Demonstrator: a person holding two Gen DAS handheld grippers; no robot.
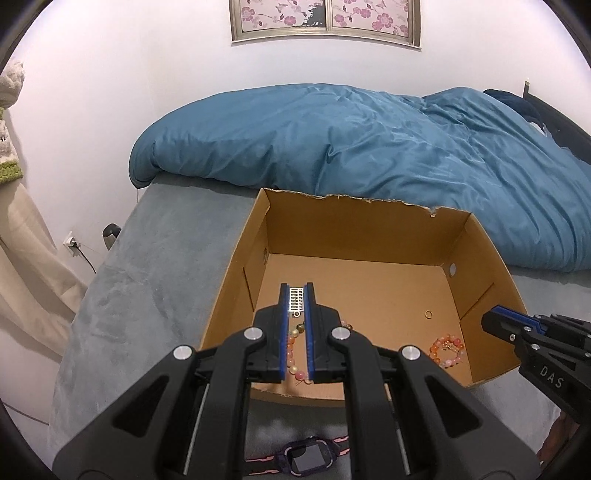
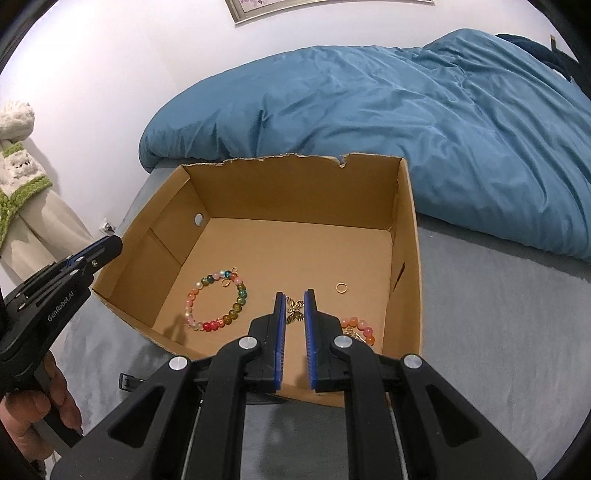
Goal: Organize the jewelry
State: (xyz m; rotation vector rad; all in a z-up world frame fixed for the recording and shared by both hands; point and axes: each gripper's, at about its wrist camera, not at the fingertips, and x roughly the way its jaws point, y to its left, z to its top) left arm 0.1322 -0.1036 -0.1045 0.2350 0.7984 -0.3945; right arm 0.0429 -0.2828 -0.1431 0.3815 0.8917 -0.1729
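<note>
An open cardboard box [image 1: 369, 236] [image 2: 295, 192] stands on the grey bed. Inside lie a multicoloured bead bracelet [image 2: 218, 301] [image 1: 293, 350], an orange bead bracelet [image 1: 447, 350] [image 2: 360, 326] and a small gold ring [image 1: 428, 314] [image 2: 341, 287]. My left gripper [image 1: 296, 295] is shut on a small silver ladder-like pendant [image 1: 296, 299] above the box's near left part. My right gripper [image 2: 294, 301] is shut on a gold butterfly pendant [image 2: 294, 310] over the box floor. Each gripper shows at the edge of the other's view [image 1: 495, 321] [image 2: 110, 247].
A purple and pink smartwatch [image 1: 308, 458] lies on the grey bed in front of the box. A rumpled blue duvet [image 1: 369, 140] lies behind the box. A white wall with a framed flower picture [image 1: 325, 18] is at the back, hanging clothes [image 2: 18, 166] at the left.
</note>
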